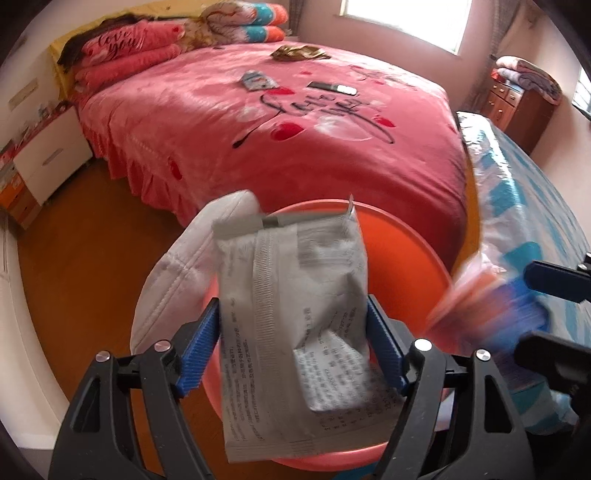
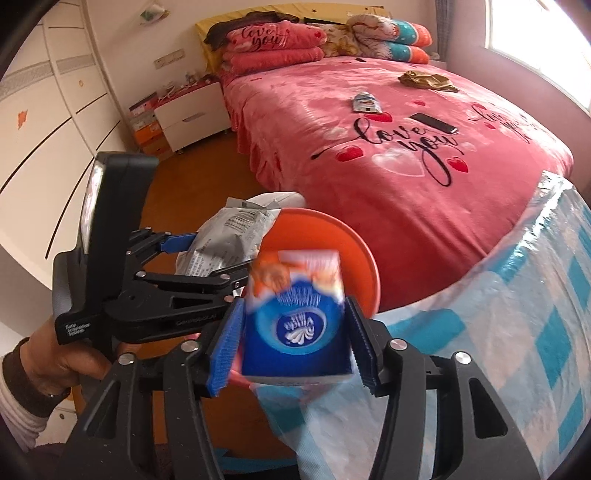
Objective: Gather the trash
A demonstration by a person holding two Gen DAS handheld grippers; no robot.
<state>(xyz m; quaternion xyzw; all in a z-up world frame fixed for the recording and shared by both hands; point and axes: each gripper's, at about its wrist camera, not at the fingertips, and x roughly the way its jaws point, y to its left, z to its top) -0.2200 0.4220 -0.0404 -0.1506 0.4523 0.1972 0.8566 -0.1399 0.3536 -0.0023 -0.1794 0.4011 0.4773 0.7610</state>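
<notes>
2 claws pinch trash: left claw (image 1: pixel 293 350) the crumpled grey foil wrapper (image 1: pixel 295 314), right claw (image 2: pixel 293 339) the blue tissue pack (image 2: pixel 295 332); release both squarely over the round orange plastic bin (image 1: pixel 406 251).

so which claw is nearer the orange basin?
Left. The left claw, shut on a grey packet, hangs right over the orange basin. The right claw, shut on a blue pack, sits off its right edge.

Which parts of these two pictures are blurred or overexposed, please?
Left wrist view: the silver packet is slightly smeared, the blue tissue pack heavily motion-blurred, the window blown out. Right wrist view: the tissue pack is soft, the window glares white.
</notes>
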